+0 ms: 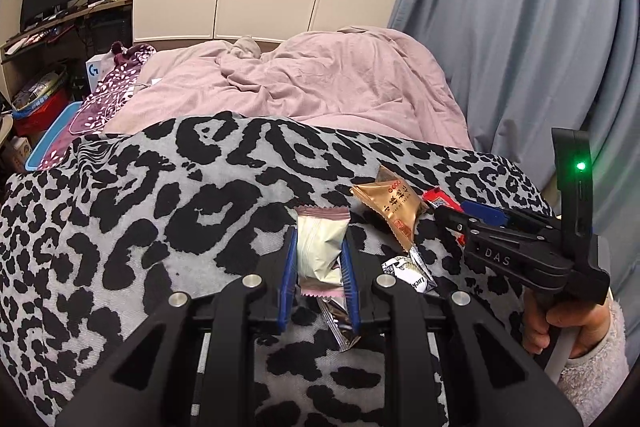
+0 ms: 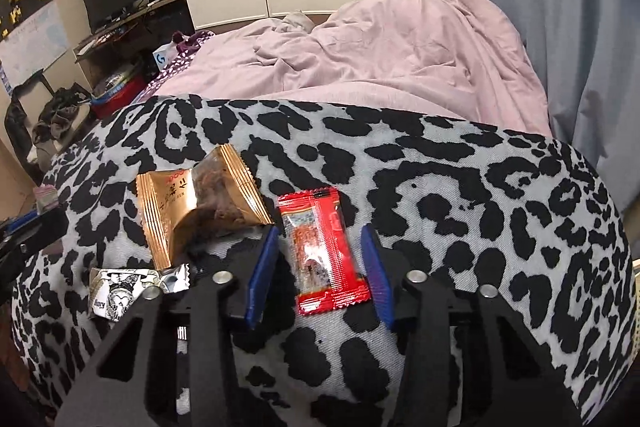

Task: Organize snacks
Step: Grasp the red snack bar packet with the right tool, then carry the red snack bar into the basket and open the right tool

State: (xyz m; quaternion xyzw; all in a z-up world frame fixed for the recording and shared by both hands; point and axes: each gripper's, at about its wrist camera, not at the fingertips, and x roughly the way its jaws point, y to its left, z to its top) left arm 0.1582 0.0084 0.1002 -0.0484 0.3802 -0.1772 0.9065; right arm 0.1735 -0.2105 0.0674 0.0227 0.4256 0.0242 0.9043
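Your left tongs [image 1: 319, 259] are clamping a cream snack packet [image 1: 320, 251] above the spotted blanket [image 1: 160, 211]. Your right tongs [image 2: 322, 259] are straddling the red packet [image 2: 322, 251], pads apart from it. Gold packet [image 2: 192, 207] and black-and-white candy [image 2: 120, 293] are crowding alongside.

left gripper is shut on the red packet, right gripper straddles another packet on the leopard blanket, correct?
Not quite. The left gripper is shut on a cream packet with pink ends, as the left wrist view shows. The red packet is the one lying between the right gripper's blue fingers on the leopard blanket, seen in the right wrist view.
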